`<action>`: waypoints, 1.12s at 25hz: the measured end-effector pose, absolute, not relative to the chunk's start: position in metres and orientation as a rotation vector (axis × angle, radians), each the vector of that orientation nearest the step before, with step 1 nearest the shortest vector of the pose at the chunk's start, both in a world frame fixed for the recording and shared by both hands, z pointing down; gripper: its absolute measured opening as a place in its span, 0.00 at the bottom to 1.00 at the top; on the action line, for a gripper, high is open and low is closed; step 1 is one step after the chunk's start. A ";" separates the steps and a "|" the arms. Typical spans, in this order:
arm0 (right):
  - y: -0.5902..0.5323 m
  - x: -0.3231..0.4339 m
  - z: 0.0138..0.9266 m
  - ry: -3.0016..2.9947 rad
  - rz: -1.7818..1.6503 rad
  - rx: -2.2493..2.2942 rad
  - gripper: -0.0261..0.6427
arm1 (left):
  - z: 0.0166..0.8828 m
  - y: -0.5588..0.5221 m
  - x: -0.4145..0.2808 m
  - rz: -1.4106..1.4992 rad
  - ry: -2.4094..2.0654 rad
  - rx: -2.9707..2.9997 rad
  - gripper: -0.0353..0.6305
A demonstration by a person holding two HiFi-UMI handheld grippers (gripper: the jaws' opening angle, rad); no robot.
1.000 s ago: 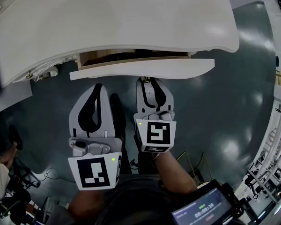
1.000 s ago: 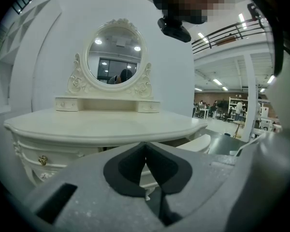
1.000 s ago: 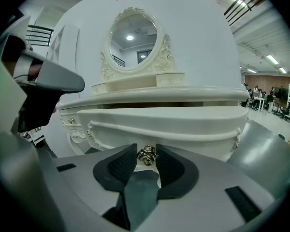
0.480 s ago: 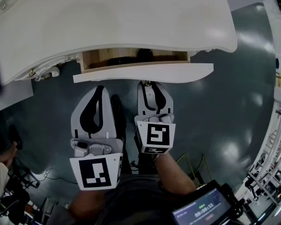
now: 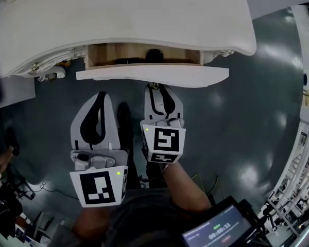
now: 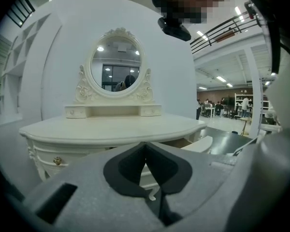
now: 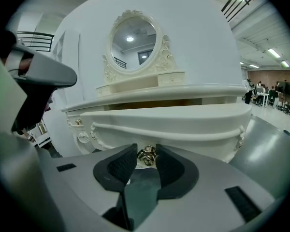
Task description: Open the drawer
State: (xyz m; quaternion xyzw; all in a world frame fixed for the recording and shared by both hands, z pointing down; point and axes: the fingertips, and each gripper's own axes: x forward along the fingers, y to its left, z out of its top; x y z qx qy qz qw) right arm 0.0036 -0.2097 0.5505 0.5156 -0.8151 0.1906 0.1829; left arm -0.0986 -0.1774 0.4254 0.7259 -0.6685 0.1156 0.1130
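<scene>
Where its pads close, right gripper (image 7: pixel 146 156): clamped on the brass knob (image 7: pixel 146 153).
Left gripper (image 6: pixel 146 151): pads together, holding nothing, short of the drawer (image 5: pixel 152 76).
Drawer: further out than a second ago, wood inside showing under the dressing table (image 5: pixel 123 19).
Floor (image 5: pixel 247 122): open room right of the drawer.

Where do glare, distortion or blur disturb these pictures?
Head view: lamp glare on the dark floor, tabletop bent by the lens. Left gripper view: dark corners, strong fisheye bending. Right gripper view: knob in focus between the right tongs.
</scene>
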 end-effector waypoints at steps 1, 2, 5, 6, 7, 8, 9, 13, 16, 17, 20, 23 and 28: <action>-0.208 0.004 0.549 -2.308 0.531 1.445 0.22 | 0.423 -0.172 -0.098 0.339 -1.979 2.115 0.07; -0.207 0.004 0.549 -2.314 0.524 1.435 0.22 | 0.420 -0.166 -0.098 0.341 -1.996 2.100 0.07; -0.206 0.003 0.547 -2.327 0.514 1.408 0.22 | 0.414 -0.155 -0.100 0.349 -2.037 2.079 0.07; -0.206 0.003 0.547 -2.330 0.514 1.404 0.22 | 0.412 -0.154 -0.100 0.349 -2.046 2.077 0.07; -0.206 0.002 0.547 -2.333 0.513 1.403 0.22 | 0.411 -0.154 -0.100 0.346 -2.054 2.077 0.07; -0.206 0.002 0.547 -2.334 0.512 1.404 0.22 | 0.410 -0.154 -0.099 0.342 -2.059 2.077 0.07; -0.206 0.003 0.547 -2.334 0.511 1.406 0.22 | 0.410 -0.154 -0.099 0.338 -2.061 2.077 0.07; -0.205 0.002 0.547 -2.333 0.506 1.412 0.22 | 0.413 -0.151 -0.096 0.337 -2.034 2.088 0.07; -0.206 0.003 0.547 -2.330 0.496 1.421 0.22 | 0.418 -0.148 -0.095 0.336 -2.003 2.086 0.07; -0.205 0.004 0.548 -2.326 0.494 1.422 0.22 | 0.419 -0.147 -0.095 0.335 -1.998 2.086 0.07; -0.201 0.005 0.549 -2.315 0.494 1.420 0.22 | 0.416 -0.144 -0.098 0.326 -1.993 2.097 0.07; -0.195 0.006 0.548 -2.306 0.476 1.423 0.22 | 0.413 -0.141 -0.100 0.321 -1.988 2.112 0.07; -0.183 0.007 0.549 -2.299 0.467 1.434 0.22 | 0.417 -0.132 -0.105 0.319 -1.987 2.110 0.07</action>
